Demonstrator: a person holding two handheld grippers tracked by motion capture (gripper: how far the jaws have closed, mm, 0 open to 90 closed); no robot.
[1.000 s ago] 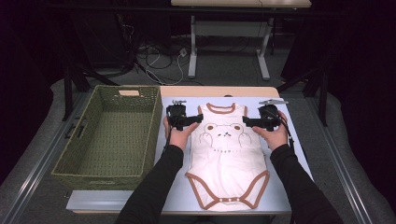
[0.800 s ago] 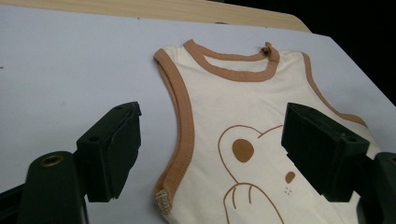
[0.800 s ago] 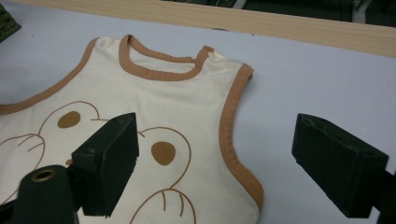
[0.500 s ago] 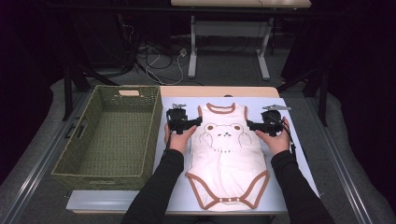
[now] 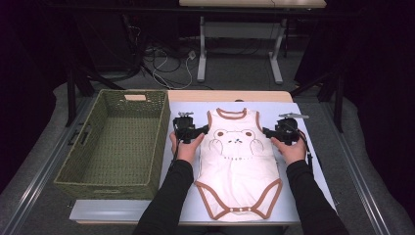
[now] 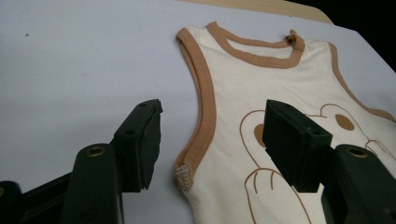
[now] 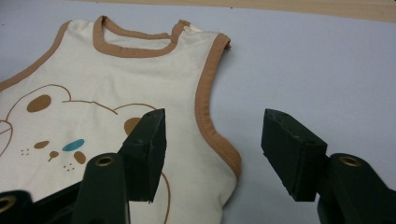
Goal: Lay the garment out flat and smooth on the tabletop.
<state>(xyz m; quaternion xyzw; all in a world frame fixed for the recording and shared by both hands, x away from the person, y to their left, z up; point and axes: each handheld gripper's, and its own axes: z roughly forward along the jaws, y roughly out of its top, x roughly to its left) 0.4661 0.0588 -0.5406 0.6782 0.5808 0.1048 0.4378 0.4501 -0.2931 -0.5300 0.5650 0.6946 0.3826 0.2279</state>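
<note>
One cream bodysuit, one green woven basket, two hand-held grippers: left, right.

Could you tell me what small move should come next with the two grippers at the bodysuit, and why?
Probably finish closing both. The left gripper and right gripper each straddle a brown armhole edge of the bodysuit, jaws just narrowing but pads not yet pressing the cloth, which lies flat on the table.
</note>
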